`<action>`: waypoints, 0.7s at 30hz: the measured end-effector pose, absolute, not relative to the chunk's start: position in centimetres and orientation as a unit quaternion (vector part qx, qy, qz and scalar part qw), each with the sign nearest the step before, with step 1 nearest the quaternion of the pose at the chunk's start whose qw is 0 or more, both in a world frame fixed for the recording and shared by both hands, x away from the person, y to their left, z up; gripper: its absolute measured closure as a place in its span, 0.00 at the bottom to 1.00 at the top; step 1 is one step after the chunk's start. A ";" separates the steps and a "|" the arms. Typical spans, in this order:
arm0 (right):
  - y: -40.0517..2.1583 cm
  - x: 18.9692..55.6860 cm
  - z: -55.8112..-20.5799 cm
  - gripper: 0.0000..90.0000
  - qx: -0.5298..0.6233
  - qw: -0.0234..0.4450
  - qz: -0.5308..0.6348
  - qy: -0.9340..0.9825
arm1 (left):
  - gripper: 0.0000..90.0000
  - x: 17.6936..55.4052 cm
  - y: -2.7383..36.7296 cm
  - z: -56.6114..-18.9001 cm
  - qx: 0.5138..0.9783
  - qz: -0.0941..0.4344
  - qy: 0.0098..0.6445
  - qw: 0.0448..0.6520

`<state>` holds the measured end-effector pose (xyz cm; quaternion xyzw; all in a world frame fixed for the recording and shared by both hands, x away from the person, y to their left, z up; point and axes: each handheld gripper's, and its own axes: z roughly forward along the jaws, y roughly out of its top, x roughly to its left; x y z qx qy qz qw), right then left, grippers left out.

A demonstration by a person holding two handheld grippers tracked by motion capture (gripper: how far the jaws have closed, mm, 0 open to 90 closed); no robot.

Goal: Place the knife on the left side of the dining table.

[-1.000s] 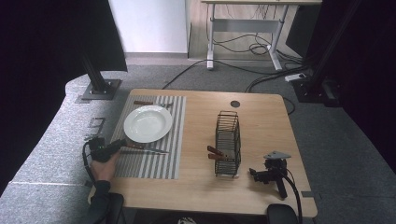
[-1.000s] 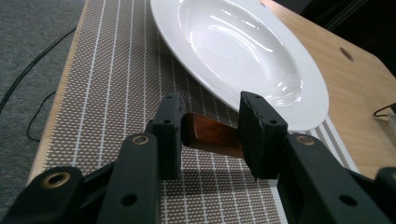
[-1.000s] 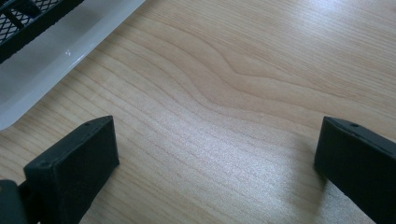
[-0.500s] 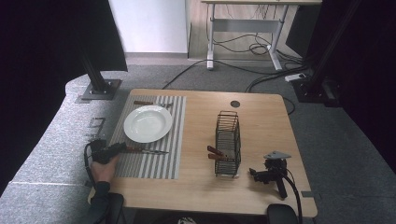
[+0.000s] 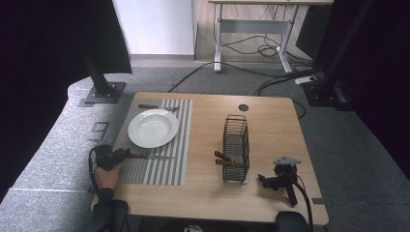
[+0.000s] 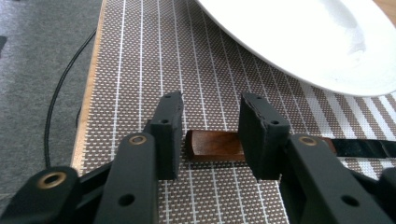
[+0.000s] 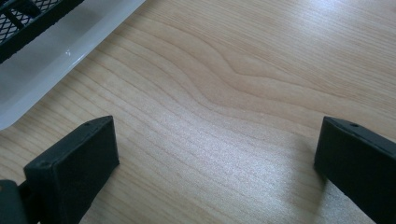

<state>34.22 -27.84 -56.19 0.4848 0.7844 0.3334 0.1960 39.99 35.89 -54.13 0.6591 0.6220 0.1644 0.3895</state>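
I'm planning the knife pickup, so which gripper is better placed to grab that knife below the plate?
Left. The left gripper already has its open jaws either side of the knife handle on the placemat. The right gripper sits beyond the wire basket.

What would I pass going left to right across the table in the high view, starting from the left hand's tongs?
Left tongs → wooden-handled knife on the striped woven placemat → tall black wire basket → right tongs, resting on the bare light wooden table.
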 end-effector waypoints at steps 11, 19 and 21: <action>-27.8 34.2 -56.2 0.00 0.485 0.196 0.333 0.784 | 0.26 39.1 35.3 -51.9 0.688 0.212 0.562 0.407; -27.8 34.2 -56.2 0.00 0.485 0.196 0.333 0.784 | 0.08 38.1 33.9 -51.6 0.737 0.210 0.521 0.376; -27.8 34.2 -56.2 0.00 0.485 0.196 0.334 0.784 | 0.02 37.8 33.6 -51.9 0.750 0.214 0.511 0.362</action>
